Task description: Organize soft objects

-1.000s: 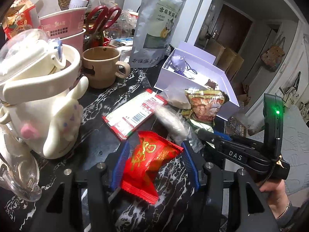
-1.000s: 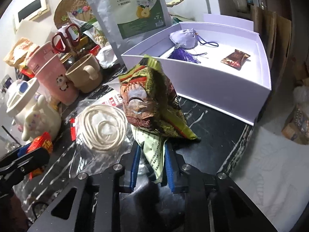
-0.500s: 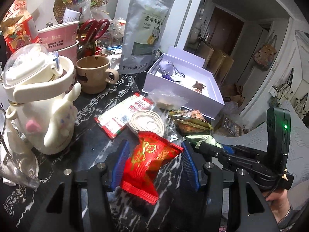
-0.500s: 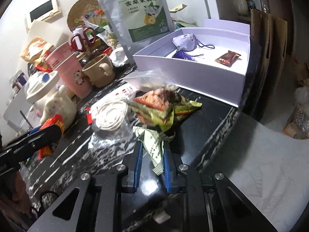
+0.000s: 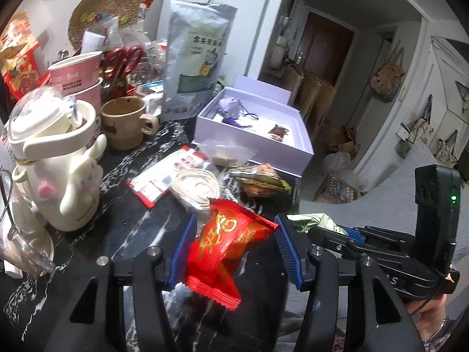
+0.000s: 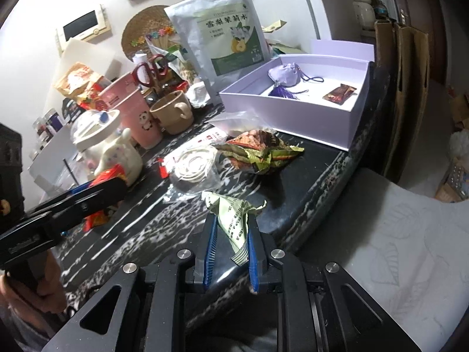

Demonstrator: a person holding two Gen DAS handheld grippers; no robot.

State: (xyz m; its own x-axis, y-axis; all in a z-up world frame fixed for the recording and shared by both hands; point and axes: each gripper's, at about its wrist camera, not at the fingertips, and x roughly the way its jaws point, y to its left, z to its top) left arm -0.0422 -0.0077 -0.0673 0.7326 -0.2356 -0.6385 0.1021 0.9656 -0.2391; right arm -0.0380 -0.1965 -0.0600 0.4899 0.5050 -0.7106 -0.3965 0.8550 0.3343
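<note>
Red snack packet (image 5: 225,249) sits pinched between the blue pads of the left hand-held gripper (image 5: 233,250), jaws partly apart to the packet's width, packet lifted off the dark marbled bench (image 5: 137,228). Pale green sachet (image 6: 234,220) is clamped in the right hand-held gripper (image 6: 231,234), jaws closed tight on it, crumpled top sticking up past the pads, held above the bench edge. In the left wrist view the right hand-held gripper shows at lower right, with part of a hand (image 5: 431,314) under it.

On the bench beyond the grippers: coiled white cord in a clear bag (image 6: 193,165), brown-green crumpled snack bag (image 6: 261,152) just beside it, flat red-and-white packet (image 5: 165,177) partly under the cord bag, small clear bag (image 5: 225,154) against the box. Open lilac box (image 6: 337,126) stands near the far bench edge, holding a lilac pouch with tassel (image 6: 283,76) and a small brown packet (image 6: 338,94), the two apart. Left of it: silver-green stand-up pouch (image 6: 225,32), tan mug (image 6: 173,113), pink cup (image 6: 132,111), white character jar (image 5: 58,164), red scissors (image 5: 121,61).
</note>
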